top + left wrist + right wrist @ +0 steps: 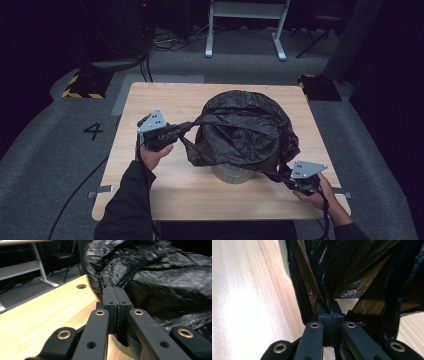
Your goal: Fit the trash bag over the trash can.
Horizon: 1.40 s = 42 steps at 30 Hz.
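A black plastic bin bag (245, 127) is draped over a pale round bin (233, 174) in the middle of the wooden table (165, 180). My left gripper (186, 126) sits at the bag's left side, shut on a pulled-out corner of the film; in the left gripper view its jaws meet with the bag (160, 277) pinched between them (115, 293). My right gripper (281, 177) is at the bag's near right, shut on another stretched corner; in the right gripper view the bag (352, 270) fans out from its closed jaws (330, 305).
The table stands on grey carpet. A white desk frame (245, 25) is behind it, with cables on the floor. Yellow-and-black striped blocks (82, 85) lie off the far corners. A round hole (81, 286) is in the tabletop near the left gripper.
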### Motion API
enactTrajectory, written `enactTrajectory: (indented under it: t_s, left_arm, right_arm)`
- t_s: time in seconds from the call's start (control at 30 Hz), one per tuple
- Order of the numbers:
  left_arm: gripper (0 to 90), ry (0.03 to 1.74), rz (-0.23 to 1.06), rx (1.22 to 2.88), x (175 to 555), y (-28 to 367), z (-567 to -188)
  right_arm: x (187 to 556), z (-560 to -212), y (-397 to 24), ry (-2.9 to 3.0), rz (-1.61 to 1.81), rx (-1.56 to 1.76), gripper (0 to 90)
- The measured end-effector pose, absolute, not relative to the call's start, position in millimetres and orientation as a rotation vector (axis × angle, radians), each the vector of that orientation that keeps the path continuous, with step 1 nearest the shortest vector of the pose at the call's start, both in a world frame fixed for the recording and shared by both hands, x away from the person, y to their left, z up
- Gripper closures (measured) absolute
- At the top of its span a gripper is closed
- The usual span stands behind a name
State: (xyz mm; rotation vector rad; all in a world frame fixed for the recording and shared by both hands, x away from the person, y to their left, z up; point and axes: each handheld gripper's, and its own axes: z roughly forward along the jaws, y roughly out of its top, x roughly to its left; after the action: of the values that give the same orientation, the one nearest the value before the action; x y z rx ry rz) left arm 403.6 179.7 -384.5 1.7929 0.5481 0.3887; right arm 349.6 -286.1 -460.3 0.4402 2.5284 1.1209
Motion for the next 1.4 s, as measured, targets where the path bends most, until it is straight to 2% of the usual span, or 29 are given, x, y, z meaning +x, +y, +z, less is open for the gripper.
enactTrajectory:
  t_s: [0.3,0.33,0.37,0.43,0.57,0.67,0.73,0.9,1.1,1.17,1.2,1.27,1.33,1.4]
  left_arm:
    - [88.4,0.532,0.375,1.796,397.0,175.6,-399.4]
    - [88.2,0.523,0.382,1.787,396.2,174.7,-398.6]
    - [88.0,0.521,0.389,1.78,395.6,174.5,-397.8]
    - [88.0,0.515,0.397,1.764,394.2,174.9,-394.9]
    - [88.0,0.505,0.428,1.739,390.8,175.8,-387.3]
    - [88.0,0.496,0.44,1.731,388.7,175.1,-383.0]
    - [88.1,0.49,0.444,1.737,388.1,173.8,-381.0]
    - [88.0,0.485,0.453,1.74,390.4,169.6,-377.2]
    - [87.9,0.491,0.471,1.741,396.9,167.8,-374.8]
    - [88.4,0.494,0.482,1.753,400.1,167.7,-374.4]
    - [88.7,0.502,0.485,1.755,402.2,168.0,-374.5]
    - [88.9,0.514,0.481,1.754,406.6,168.7,-376.0]
    - [88.9,0.531,0.48,1.753,410.5,168.4,-377.8]
    - [88.9,0.544,0.483,1.755,415.1,167.4,-379.8]
  right_arm:
    - [361.4,-465.8,-291.4,2.502,1.115,0.479,88.3]
    - [361.0,-465.1,-291.9,2.489,1.122,0.48,81.9]
    - [358.9,-462.7,-293.8,2.463,1.156,0.484,70.9]
    - [354.5,-454.1,-297.9,2.431,1.216,0.483,57.7]
    - [341.7,-429.5,-306.1,2.344,1.343,0.459,43.3]
    - [330.8,-409.3,-312.1,2.262,1.41,0.43,37.6]
    - [328.3,-398.5,-315.1,2.207,1.436,0.468,36.8]
    - [338.1,-385.4,-306.3,2.123,1.372,0.55,33.3]
    - [366.9,-384.1,-295.5,2.093,1.212,0.632,36.9]
    - [376.1,-384.4,-295.6,2.099,1.159,0.633,50.6]
    - [379.4,-384.5,-295.7,2.107,1.145,0.631,54.4]
    - [386.9,-384.7,-296.2,2.097,1.129,0.64,71.8]
    - [393.7,-384.2,-296.5,2.109,1.143,0.633,83.5]
    - [399.0,-383.4,-296.1,2.108,1.157,0.635,88.4]
